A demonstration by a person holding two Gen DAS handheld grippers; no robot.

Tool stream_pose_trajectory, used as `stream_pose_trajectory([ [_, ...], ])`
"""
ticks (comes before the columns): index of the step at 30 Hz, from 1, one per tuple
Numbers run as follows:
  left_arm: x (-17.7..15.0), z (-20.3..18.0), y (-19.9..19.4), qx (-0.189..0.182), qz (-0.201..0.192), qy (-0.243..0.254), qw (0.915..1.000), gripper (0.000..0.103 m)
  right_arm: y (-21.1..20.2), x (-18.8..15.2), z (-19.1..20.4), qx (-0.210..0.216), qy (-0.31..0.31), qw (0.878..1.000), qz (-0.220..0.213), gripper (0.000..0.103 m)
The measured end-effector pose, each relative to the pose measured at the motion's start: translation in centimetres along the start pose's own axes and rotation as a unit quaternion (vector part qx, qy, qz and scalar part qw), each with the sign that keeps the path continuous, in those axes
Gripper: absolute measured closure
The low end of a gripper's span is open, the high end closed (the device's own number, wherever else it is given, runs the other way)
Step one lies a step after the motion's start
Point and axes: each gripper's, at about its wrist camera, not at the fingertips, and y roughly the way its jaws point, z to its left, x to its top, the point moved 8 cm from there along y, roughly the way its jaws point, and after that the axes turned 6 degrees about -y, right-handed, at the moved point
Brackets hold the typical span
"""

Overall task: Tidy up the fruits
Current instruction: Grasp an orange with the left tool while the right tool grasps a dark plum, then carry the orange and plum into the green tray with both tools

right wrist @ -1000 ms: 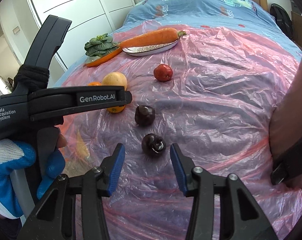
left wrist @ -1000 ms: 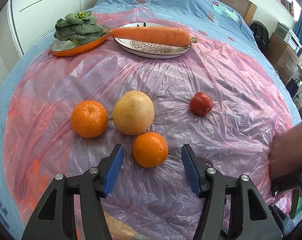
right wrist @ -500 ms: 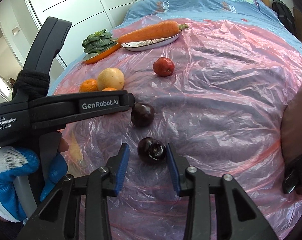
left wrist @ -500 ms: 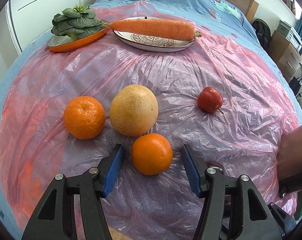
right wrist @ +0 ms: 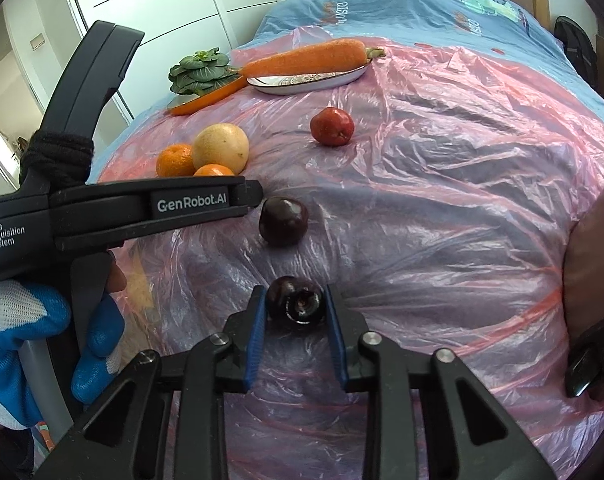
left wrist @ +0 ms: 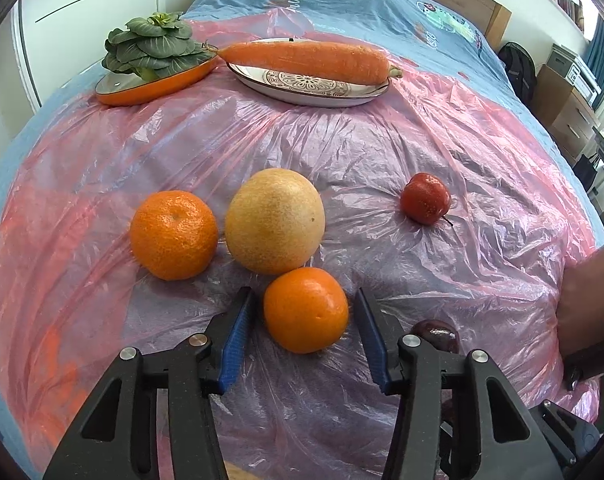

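Flanking small orange [left wrist: 306, 310], left tool [left wrist: 305, 334] seemingly apart.

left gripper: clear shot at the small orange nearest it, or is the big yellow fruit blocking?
Probably yes. The left gripper is open and already straddles the small round orange, with gaps on both sides. The large yellow citrus fruit sits just behind the orange, out of the closing path.

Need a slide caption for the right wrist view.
Right tongs closed on a dark plum lying on pink plastic sheet.
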Motion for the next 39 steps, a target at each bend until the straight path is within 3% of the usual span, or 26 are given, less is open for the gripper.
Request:
stream_pose_trajectory([
  [8,0.1,0.6,-0.2,-0.009,-0.001,-0.001,1.0,0.071,-0.1,0.0,0.1,0.0,-0.003,1.0,-0.003,0.062],
  [22,0.2,0.8,-1.9,-0.024,-0.003,0.002,0.9997,0.072,-1.5,0.7,0.7,0.002,-0.007,1.0,-0.013,0.064],
  [39,-1.6,1.1,-7.5,-0.033,-0.01,0.01,0.9993,0.072,-6.1,-0.2,3.0,0.003,-0.006,1.0,-0.024,0.064],
])
